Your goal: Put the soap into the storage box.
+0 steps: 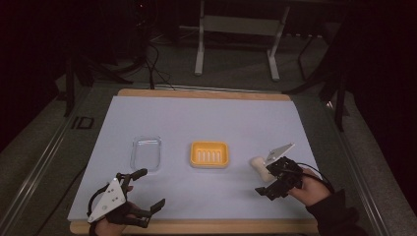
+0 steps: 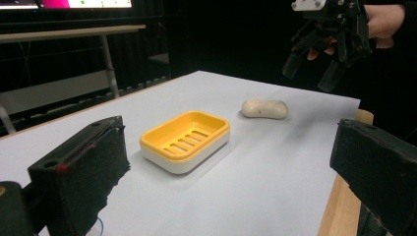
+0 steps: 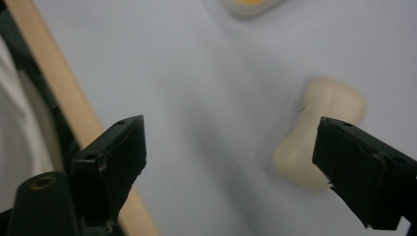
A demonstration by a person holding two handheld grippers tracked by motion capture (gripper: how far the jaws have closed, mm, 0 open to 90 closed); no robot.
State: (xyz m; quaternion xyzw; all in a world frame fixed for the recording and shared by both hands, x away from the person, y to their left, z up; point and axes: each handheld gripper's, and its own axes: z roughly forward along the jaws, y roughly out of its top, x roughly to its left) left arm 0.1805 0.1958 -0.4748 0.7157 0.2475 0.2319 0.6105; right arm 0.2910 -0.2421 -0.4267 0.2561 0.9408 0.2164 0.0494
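Soap [image 1: 260,167], a pale cream bar pinched in at the middle, lies on the surface just ahead of the right gripper [image 1: 261,180]. That gripper is held above the surface near its right edge, jaws wide apart and nothing between them. In the right gripper view the bar [image 3: 314,135] sits on the sheet below, partly behind the right-hand jaw and clear of both pads. From the left gripper view the right gripper [image 2: 311,70] hangs in the air above and behind the soap [image 2: 264,108], not touching it.

A yellow soap dish [image 1: 210,154] with a slotted floor and a white base stands at the middle of the surface, near the soap but apart from it, on the bar's left in the high view. It holds nothing. Farther left lies a clear plastic lid [image 1: 146,153], flat on the sheet and well apart from the dish.

The left gripper [image 1: 151,189] rests at the near left corner, jaws spread wide and holding nothing, pointing toward the dish [image 2: 186,141]. A pale blue-white sheet [image 1: 196,118] covers the surface, with a wooden edge [image 1: 196,227] showing along the near side.
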